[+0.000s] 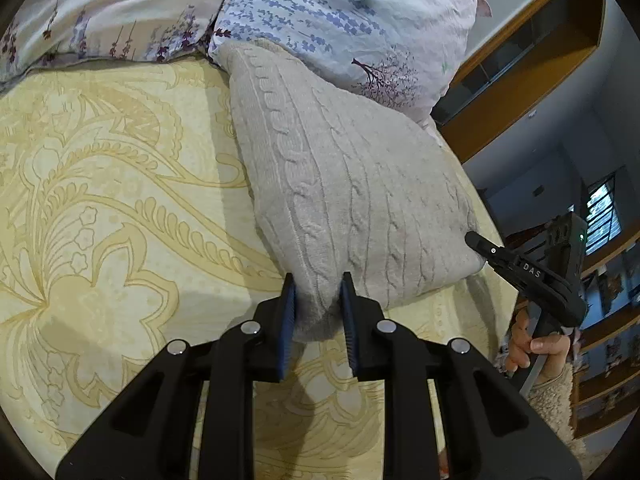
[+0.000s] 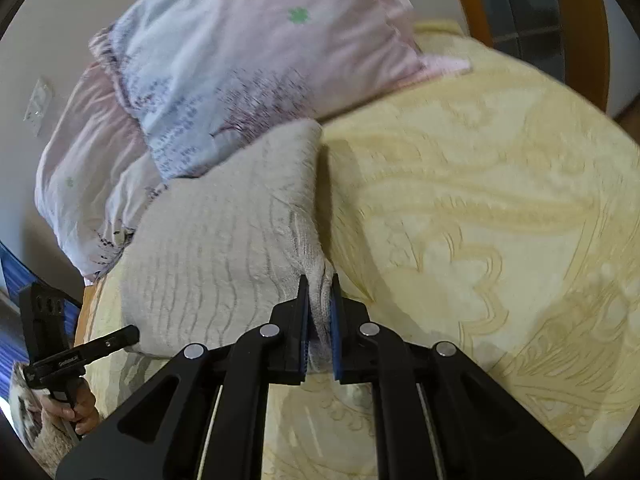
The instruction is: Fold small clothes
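Observation:
A grey cable-knit sweater (image 1: 340,184) lies folded on the yellow patterned bedspread (image 1: 120,200), its far end against a pillow. My left gripper (image 1: 319,284) is shut on the sweater's near corner, cloth pinched between the blue pads. In the right wrist view the sweater (image 2: 224,248) spreads to the left, and my right gripper (image 2: 320,280) is shut on its other near corner. The right gripper also shows in the left wrist view (image 1: 476,242) at the sweater's right edge. The left gripper shows in the right wrist view (image 2: 132,334) at the lower left.
Two floral pillows (image 1: 340,20) lie at the head of the bed behind the sweater. Wooden shelving (image 1: 520,72) stands to the right past the bed's edge. The bedspread (image 2: 480,220) stretches wide to the right in the right wrist view.

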Available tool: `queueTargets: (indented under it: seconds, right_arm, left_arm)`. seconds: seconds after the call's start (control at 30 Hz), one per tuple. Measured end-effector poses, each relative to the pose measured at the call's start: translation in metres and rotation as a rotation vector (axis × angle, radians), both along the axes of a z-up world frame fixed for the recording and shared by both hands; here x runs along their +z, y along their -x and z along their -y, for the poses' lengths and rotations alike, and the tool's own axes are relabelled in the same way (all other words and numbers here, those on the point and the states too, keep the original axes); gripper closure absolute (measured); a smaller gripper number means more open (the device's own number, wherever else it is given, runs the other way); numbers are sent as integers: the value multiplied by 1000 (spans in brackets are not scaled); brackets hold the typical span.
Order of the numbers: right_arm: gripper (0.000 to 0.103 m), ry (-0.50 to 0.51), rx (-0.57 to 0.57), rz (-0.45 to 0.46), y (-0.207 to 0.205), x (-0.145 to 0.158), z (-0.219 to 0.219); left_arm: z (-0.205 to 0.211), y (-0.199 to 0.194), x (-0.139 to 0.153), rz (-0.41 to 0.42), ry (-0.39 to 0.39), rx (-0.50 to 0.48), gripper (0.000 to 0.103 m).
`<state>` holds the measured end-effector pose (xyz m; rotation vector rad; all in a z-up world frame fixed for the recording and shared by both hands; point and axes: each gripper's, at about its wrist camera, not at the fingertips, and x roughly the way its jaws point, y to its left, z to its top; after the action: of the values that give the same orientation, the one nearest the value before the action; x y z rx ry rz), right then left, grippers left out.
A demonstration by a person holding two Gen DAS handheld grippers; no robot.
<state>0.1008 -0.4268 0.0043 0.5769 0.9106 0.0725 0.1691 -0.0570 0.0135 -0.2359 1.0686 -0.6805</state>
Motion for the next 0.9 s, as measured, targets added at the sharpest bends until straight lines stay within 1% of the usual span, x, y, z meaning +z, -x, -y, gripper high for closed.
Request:
queueTargets:
  seconds: [0.13,0.23,0.27,0.3,0.33,0.37,0.4,0.43,0.47,0.5,0.57,0.63,0.7,0.73,0.8,0.9]
  right_arm:
    - [94,-7,0,-12,-1,-7,2]
    - [93,-17,7,-26,-3,-9,3]
    - [90,-20,8,-32,-3,-7,4]
    - [81,-27,8,-36,-2,-5,5]
    - [76,-53,10,-43,-3,0,8]
    - [67,-68,6,-44,-5,3,11]
    - [60,-85,-4,-35,-7,9,16]
    - [58,-94,-12,-24,-10,13,19]
    - [56,-105,-26,-15,-16,18,22]
    - [55,-119,-32,-13,-23,21,25]
    - [55,-153,-32,-16,-42,25,28]
    - [55,-161,-33,-31,-68,24,29]
    - [55,-173,-30,-55,-89,19,28]
    - [55,-198,-29,-73,-102,14,27]
    - [55,-238,-36,-103,-122,4,28]
    - [55,-264,-36,-133,-140,-5,28]
  left_arm:
    - [4,1,0,22,-33,-4,80]
    - [3,-1,-2,8,-33,1,74]
    - [2,-2,-2,-5,-27,2,71]
    - [-1,-3,-2,-23,-6,-1,70]
    - [-5,-4,0,-39,21,-1,69]
    - [-10,-3,2,-49,46,-2,66]
    - [-15,-4,5,-57,78,-1,61]
    - [-22,-9,11,-59,124,11,56]
    - [-26,-13,14,-57,145,24,48]
    - [-33,-22,18,-59,171,54,45]
    - [-39,-40,21,-76,203,96,45]
    - [-42,-61,22,-92,212,138,44]
    - [-39,-82,20,-102,212,174,44]
    - [-35,-98,19,-110,210,186,44]
    - [-29,-117,18,-115,198,208,43]
    - [-19,-149,10,-143,170,236,43]
